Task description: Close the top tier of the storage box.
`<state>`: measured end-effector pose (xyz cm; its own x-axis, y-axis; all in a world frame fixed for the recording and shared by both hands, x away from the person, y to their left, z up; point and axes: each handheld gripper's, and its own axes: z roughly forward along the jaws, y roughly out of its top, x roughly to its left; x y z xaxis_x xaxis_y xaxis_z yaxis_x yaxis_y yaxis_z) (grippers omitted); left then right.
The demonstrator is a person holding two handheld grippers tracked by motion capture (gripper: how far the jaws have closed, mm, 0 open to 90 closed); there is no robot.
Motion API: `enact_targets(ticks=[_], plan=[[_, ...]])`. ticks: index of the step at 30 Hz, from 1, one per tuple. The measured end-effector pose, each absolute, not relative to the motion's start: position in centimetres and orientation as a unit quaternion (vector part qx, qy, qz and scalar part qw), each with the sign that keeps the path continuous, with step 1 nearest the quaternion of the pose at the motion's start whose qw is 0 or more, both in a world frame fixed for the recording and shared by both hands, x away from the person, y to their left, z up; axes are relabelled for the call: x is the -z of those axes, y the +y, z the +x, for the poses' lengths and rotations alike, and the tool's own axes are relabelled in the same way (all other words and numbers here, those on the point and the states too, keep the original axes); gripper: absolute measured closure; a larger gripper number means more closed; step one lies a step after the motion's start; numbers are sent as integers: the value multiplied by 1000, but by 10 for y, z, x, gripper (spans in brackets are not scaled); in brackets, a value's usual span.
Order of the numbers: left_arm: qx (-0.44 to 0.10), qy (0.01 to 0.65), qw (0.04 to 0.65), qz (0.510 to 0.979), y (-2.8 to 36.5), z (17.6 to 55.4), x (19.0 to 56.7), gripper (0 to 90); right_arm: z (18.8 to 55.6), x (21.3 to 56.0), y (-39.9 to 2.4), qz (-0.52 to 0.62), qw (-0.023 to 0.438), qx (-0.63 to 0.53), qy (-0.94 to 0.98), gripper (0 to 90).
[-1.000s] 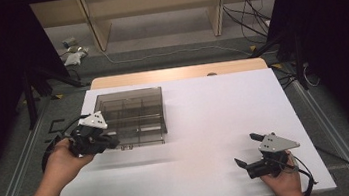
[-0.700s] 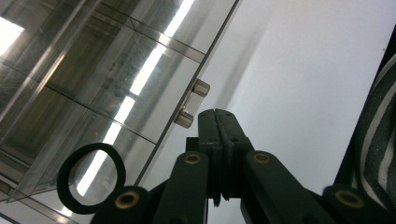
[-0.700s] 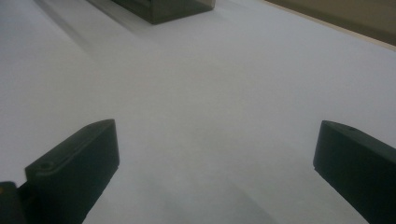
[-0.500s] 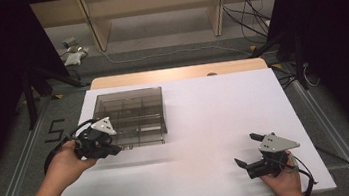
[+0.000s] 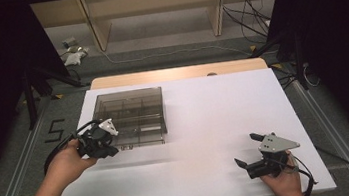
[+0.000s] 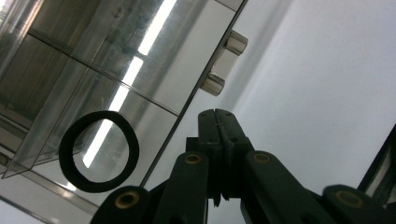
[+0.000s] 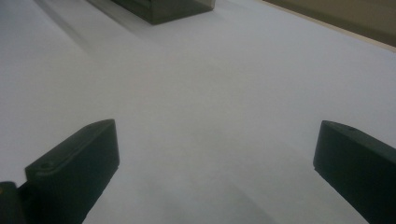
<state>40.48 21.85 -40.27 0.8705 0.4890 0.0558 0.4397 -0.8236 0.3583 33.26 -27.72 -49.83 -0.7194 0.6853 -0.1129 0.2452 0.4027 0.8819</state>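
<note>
A smoky clear compartment box (image 5: 129, 114) lies closed on the white table's left half. My left gripper (image 5: 110, 149) sits at the box's front left corner, jaws shut with nothing between them. In the left gripper view those closed jaws (image 6: 216, 116) point along the box's front wall (image 6: 140, 70), just below its clear latch (image 6: 224, 61). A black ring (image 6: 99, 151) lies inside a compartment under the lid. My right gripper (image 5: 247, 149) rests at the table's front right, wide open and empty. Its two black fingers (image 7: 74, 161) frame bare table in the right gripper view.
The white table top (image 5: 214, 108) stretches between the two grippers. A wooden strip (image 5: 174, 74) runs along the far edge. Cables and a small object (image 5: 72, 49) lie on the floor beyond. A corner of the box (image 7: 159, 9) shows far off in the right gripper view.
The left hand has shifted its gripper slightly right and toward the front of the box, turning it. The right gripper has stayed put.
</note>
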Motion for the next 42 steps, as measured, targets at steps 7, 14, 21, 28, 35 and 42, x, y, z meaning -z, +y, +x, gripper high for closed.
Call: enact_targets(ticks=[7, 14, 21, 28, 35, 42], plan=[[-71, 241, 165, 954, 214, 408, 407, 893, 333, 498, -277, 289, 238, -464, 803, 14], [-70, 247, 161, 953, 214, 411, 409, 893, 333, 498, -277, 290, 237, -463, 803, 14], [-75, 245, 163, 953, 212, 413, 409, 893, 333, 498, -277, 291, 236, -462, 804, 14], [-82, 251, 167, 950, 212, 419, 407, 893, 333, 499, -277, 291, 235, -462, 804, 14], [-86, 256, 165, 949, 211, 426, 407, 893, 333, 499, -277, 291, 235, -462, 804, 14], [-95, 273, 175, 941, 212, 432, 405, 893, 333, 499, -276, 290, 235, -461, 805, 14]])
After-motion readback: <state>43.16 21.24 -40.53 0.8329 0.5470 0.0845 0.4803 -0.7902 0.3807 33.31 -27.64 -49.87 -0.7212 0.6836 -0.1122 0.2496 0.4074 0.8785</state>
